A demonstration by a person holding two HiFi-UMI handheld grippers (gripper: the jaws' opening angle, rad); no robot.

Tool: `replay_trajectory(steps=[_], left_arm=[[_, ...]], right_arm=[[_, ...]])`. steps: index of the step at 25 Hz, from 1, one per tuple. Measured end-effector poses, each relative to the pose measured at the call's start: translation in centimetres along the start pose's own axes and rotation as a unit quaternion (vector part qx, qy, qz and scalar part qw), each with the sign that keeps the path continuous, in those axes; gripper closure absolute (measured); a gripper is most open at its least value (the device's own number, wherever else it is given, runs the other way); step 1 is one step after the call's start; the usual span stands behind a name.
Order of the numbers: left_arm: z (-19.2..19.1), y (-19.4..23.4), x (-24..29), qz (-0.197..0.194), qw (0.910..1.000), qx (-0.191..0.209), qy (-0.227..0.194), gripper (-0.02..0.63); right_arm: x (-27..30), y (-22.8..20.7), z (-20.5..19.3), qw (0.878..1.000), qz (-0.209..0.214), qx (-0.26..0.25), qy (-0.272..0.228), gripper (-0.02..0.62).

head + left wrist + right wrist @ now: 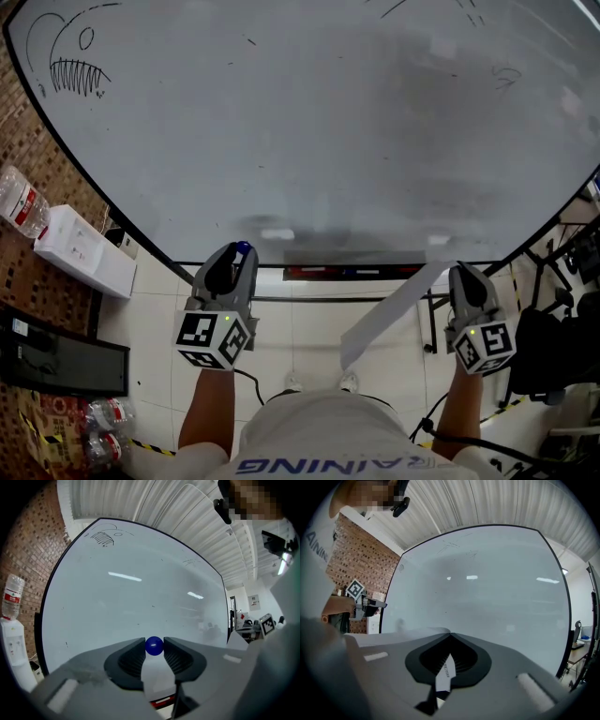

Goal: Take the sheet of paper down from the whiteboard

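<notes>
The whiteboard (309, 122) fills the upper head view, bare but for a doodle (75, 70) at its top left. The white sheet of paper (389, 314) is off the board: it hangs from my right gripper (459, 269) and slants down to the left. In the right gripper view that gripper (450, 634) is shut, with the paper (446, 671) edge-on between its jaws. My left gripper (239, 248) is shut on a small blue ball magnet (154, 646), held between its fingertips just in front of the whiteboard (131, 602). Both grippers point level at the board's lower edge.
A marker tray (352, 273) runs under the board's bottom edge. A white box (84, 248) and a water bottle (21, 202) stand at the left by the brick wall, with more bottles (103, 431) on the floor. Black stands and chairs (553, 347) crowd the right.
</notes>
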State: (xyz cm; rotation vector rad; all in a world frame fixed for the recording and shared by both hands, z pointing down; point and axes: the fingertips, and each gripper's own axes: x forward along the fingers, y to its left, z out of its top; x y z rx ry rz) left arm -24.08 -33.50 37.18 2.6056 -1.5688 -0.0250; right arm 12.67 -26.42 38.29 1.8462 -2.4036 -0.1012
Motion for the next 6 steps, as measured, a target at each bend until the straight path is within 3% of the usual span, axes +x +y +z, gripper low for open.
replay_trajectory(steps=[6], left_arm=[[0.03,-0.17,0.08,-0.003,1.0,0.003,0.004,0.473]], right_arm=[[0.14,0.2,0.18,1.0,0.003,0.0,0.001,0.588]])
